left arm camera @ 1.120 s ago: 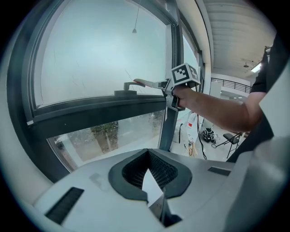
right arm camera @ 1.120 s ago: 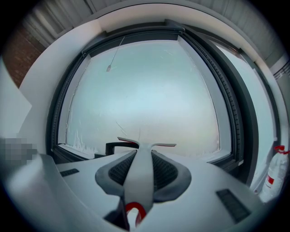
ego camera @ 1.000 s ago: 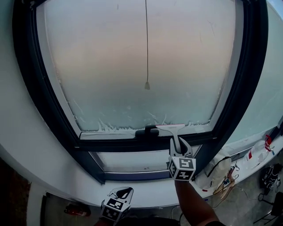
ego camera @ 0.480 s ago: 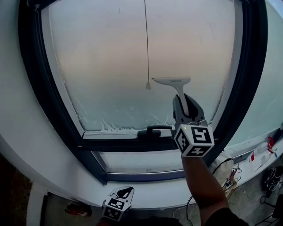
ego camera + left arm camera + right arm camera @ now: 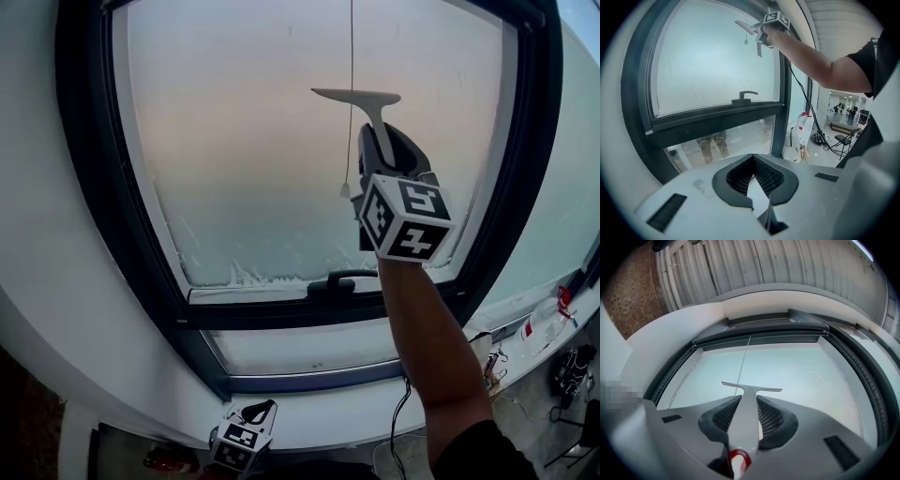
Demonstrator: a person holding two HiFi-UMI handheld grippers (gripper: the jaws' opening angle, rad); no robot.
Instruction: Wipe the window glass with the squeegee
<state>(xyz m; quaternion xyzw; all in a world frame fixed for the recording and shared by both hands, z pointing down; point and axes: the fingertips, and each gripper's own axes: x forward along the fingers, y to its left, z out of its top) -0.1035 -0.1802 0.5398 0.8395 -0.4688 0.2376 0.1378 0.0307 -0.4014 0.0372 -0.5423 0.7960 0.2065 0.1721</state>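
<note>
Your right gripper (image 5: 380, 141) clamps the white T-shaped squeegee (image 5: 361, 97) near the top edge of the hazy window glass (image 5: 244, 169); wiping seems mostly undone. Your left gripper (image 5: 248, 422) hangs closed, empty.

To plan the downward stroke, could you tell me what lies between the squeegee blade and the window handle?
In the head view, frosted glass and the pull cord's weight, just left of the right gripper.
</note>
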